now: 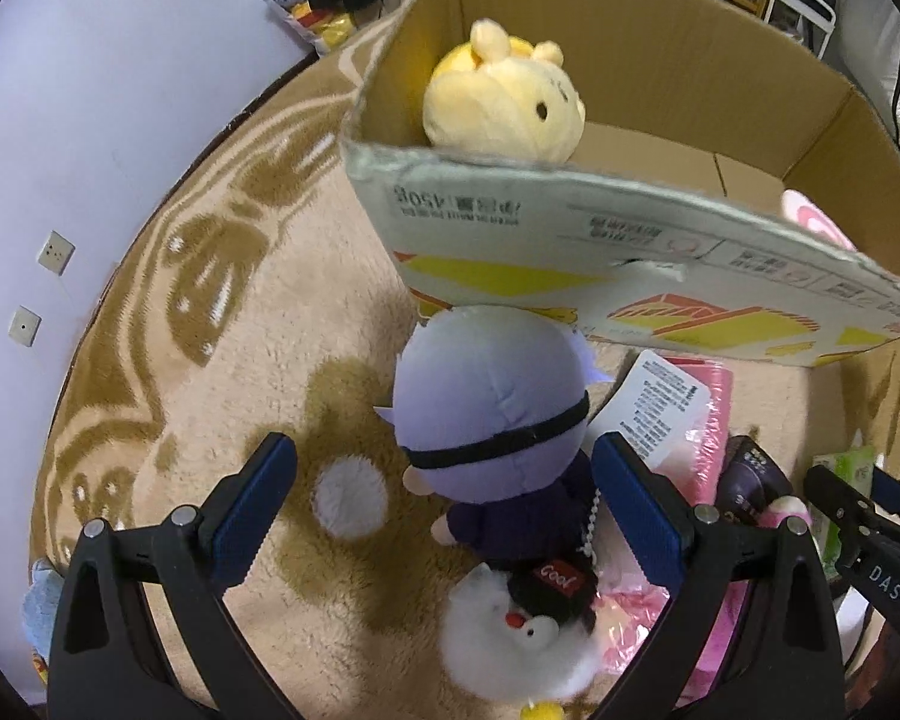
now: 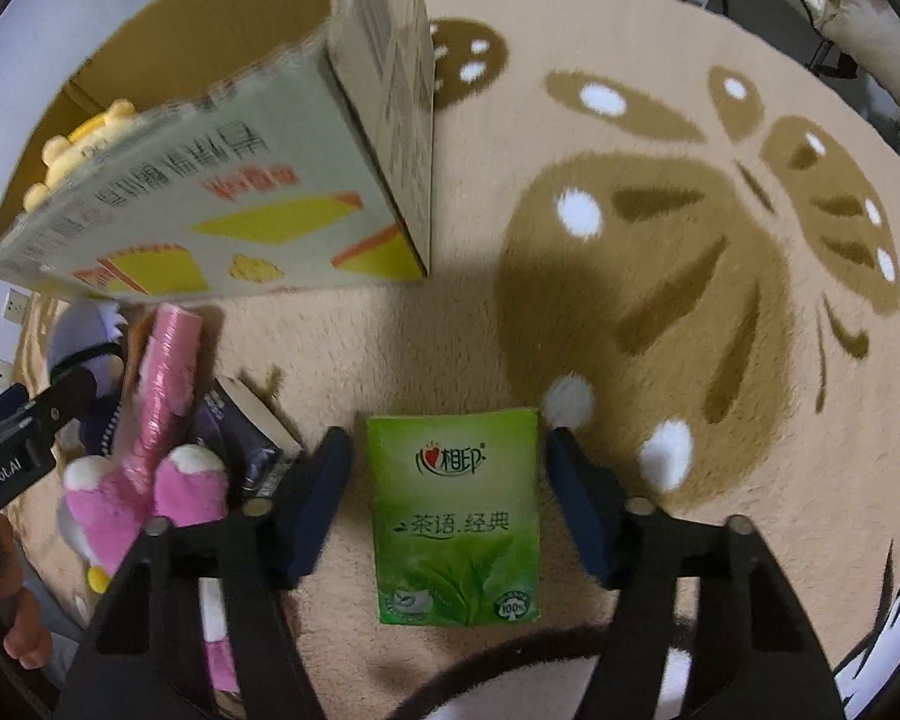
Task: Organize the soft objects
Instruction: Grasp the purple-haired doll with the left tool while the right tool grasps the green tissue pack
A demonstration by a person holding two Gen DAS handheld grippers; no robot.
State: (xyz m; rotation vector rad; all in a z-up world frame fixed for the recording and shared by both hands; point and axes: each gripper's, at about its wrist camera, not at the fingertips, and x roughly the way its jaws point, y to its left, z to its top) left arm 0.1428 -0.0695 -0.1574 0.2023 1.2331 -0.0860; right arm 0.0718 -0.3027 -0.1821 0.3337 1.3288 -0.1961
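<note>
I note left hand-held gripper (image 1: 444, 507) released, straddling purple-haired doll (image 1: 492, 414); right hand-held gripper (image 2: 447, 501) released, flanking green tissue pack (image 2: 456, 516) at lower centre.

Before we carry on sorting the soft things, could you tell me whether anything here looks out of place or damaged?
The cardboard box has a frayed, worn top edge, and its near wall leans outward over the purple-haired doll. Among the plush toys lie harder-looking items: a pink wrapped box and a dark book. Otherwise nothing looks spilled.

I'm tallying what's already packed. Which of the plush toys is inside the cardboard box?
The yellow bear plush, resting against the box wall. The purple-haired doll and white fluffy toy lie outside it on the rug.
</note>
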